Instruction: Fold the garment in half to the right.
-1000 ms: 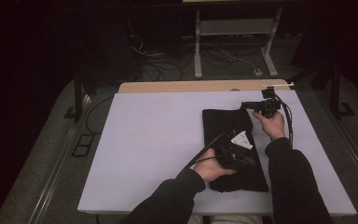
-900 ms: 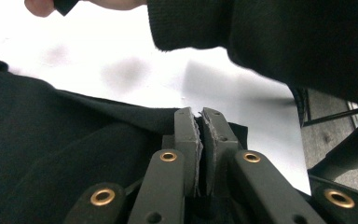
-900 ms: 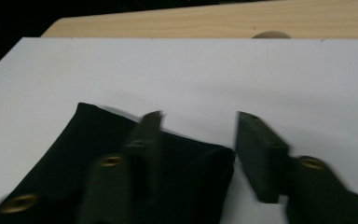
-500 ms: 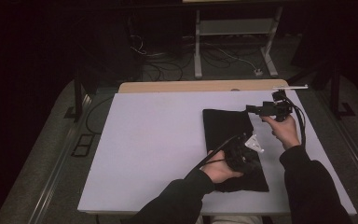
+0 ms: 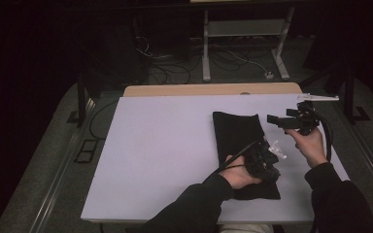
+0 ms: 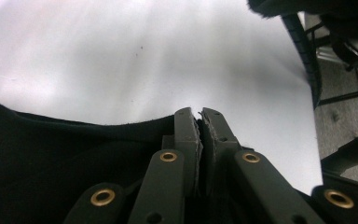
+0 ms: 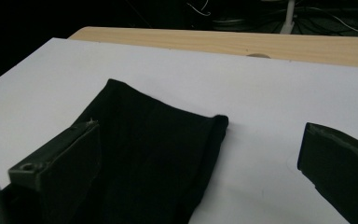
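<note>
High view first: on the white table top [image 5: 165,145] our black cloth [image 5: 238,133] lies folded right of centre, running from about one o'clock of the table's middle down to four o'clock, near the front edge. Our left gripper [image 5: 268,162] sits on the cloth's right edge at its lower part, our left hand [image 5: 240,174] just behind it at seven o'clock of the gripper, resting on the fabric. At two o'clock from that gripper, off the cloth and lifted above the table's right side, our right gripper [image 5: 278,119] points left toward the cloth's upper end, held in our right hand [image 5: 311,144].

Left gripper view: our left gripper [image 6: 200,122] has its jaws pressed together with the cloth's [image 6: 51,154] edge pinched between the pads; bare table lies beyond at twelve o'clock.

Right gripper view: our right gripper [image 7: 200,154] has just been opening and its jaws now stand wide apart with nothing gripped. The cloth's [image 7: 154,140] folded end lies below and between them on the table, clear of both pads. A wooden strip [image 7: 223,42] borders the far side at twelve o'clock.
</note>
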Demonstrator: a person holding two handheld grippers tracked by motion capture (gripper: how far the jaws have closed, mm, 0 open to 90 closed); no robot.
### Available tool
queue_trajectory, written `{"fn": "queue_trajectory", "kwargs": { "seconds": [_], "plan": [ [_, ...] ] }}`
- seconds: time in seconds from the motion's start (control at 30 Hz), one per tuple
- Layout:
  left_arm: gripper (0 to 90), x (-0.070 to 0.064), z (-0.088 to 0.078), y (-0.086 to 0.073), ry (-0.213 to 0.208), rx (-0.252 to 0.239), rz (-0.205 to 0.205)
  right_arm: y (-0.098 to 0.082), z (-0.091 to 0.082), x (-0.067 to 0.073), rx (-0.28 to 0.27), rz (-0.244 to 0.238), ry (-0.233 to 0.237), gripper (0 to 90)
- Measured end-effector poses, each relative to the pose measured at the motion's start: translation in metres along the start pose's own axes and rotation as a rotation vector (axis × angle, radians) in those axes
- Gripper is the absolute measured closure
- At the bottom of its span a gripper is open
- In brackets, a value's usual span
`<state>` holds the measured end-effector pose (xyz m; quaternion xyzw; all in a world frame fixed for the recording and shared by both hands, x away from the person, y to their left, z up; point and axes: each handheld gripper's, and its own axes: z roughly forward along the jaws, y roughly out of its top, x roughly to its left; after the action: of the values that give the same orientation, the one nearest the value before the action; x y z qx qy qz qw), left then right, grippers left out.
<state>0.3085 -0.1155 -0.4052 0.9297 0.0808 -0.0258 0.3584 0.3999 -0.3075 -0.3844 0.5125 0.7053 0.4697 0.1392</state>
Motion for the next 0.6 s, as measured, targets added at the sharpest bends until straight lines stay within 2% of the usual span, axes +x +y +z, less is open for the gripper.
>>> {"fn": "queue_trajectory", "kwargs": {
  "seconds": [0.1,0.17,0.27,0.37,0.47,0.53,0.6],
  "plan": [
    [83.8,0.001,0.006,0.001,0.005,0.030,0.023,-0.007,-0.004,-0.003,0.004,0.007,-0.001,0.0],
    [83.8,-0.001,0.011,0.001,0.003,0.049,0.011,-0.012,-0.007,-0.005,-0.001,0.014,-0.005,0.0],
    [83.6,-0.001,0.014,0.000,0.018,0.060,0.023,-0.019,-0.010,-0.009,-0.010,0.031,-0.003,0.0],
    [82.5,0.001,0.013,0.000,0.006,0.068,0.013,-0.022,-0.012,-0.012,-0.006,0.037,-0.004,0.0],
    [76.5,0.005,0.009,-0.002,-0.011,0.035,-0.021,-0.024,-0.013,-0.013,-0.007,0.037,-0.006,0.0],
    [65.3,0.007,0.005,-0.004,-0.029,0.006,-0.071,-0.025,-0.014,-0.012,-0.005,0.033,-0.003,0.0],
    [62.5,0.010,-0.001,-0.006,-0.061,-0.018,-0.110,-0.027,-0.015,-0.011,-0.004,0.027,0.003,0.0]
  ]
}}
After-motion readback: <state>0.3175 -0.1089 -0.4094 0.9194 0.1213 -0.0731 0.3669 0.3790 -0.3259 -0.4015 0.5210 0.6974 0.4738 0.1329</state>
